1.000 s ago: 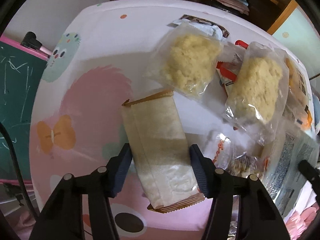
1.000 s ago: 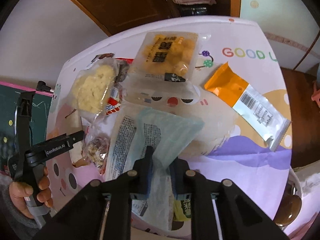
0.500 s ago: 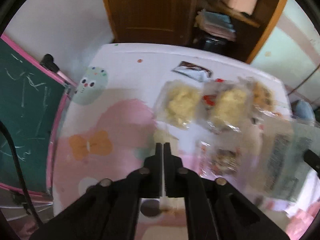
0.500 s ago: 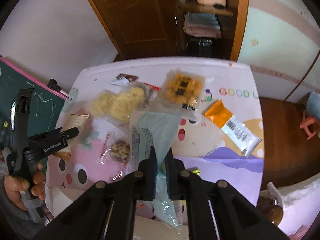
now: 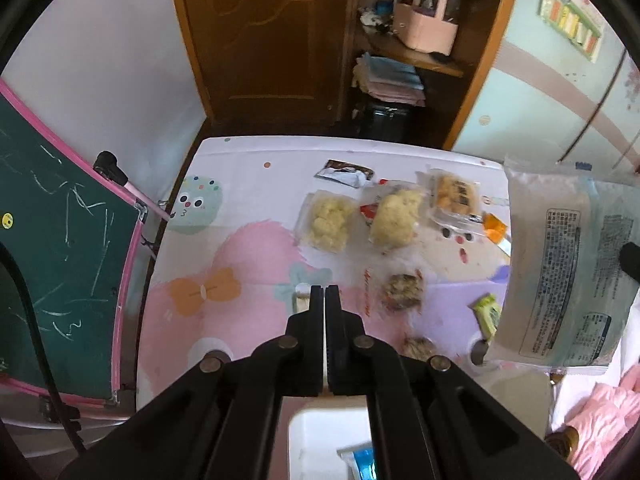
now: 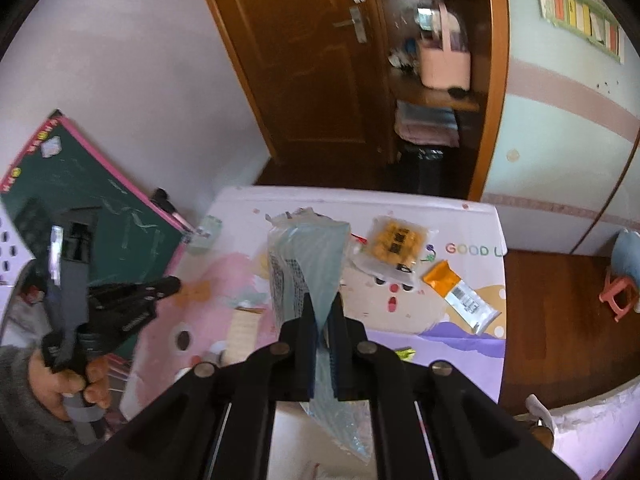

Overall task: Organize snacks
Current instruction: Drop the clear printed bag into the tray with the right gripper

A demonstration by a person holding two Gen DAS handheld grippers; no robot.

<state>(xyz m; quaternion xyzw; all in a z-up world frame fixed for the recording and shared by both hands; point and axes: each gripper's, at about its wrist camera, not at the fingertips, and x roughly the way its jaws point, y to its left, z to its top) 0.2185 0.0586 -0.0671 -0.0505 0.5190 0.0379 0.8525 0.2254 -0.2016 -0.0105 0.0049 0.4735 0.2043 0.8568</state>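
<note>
**Snacks (image 5: 396, 220) at risk: one bag pinched by its edge, the other jaws perhaps empty**

The right gripper (image 6: 322, 300) is clamped on the large pale blue bag (image 6: 308, 256), gripping only thin film near one edge. The bag hangs free above the table (image 5: 248, 184). With so little film between the pads, I judge that it could slide out or swing. If carried low, it could sweep the orange-and-white bar (image 6: 460, 296) or the bag of orange pieces (image 6: 400, 246) off their places. It also hides much of the table from that camera, so a blind set-down is likely.

The left gripper (image 5: 319, 292) has its jaws pressed fully together. A sliver of the cream packet (image 6: 242, 332) shows at the tips in the left view. In the right view, though, the packet sits apart from them, seemingly on the table. I cannot tell whether it is held. If it has slipped, that hand arrives empty at the white container (image 5: 312, 432) below it.

The other snacks lie spread across the table, some overlapping.
</note>
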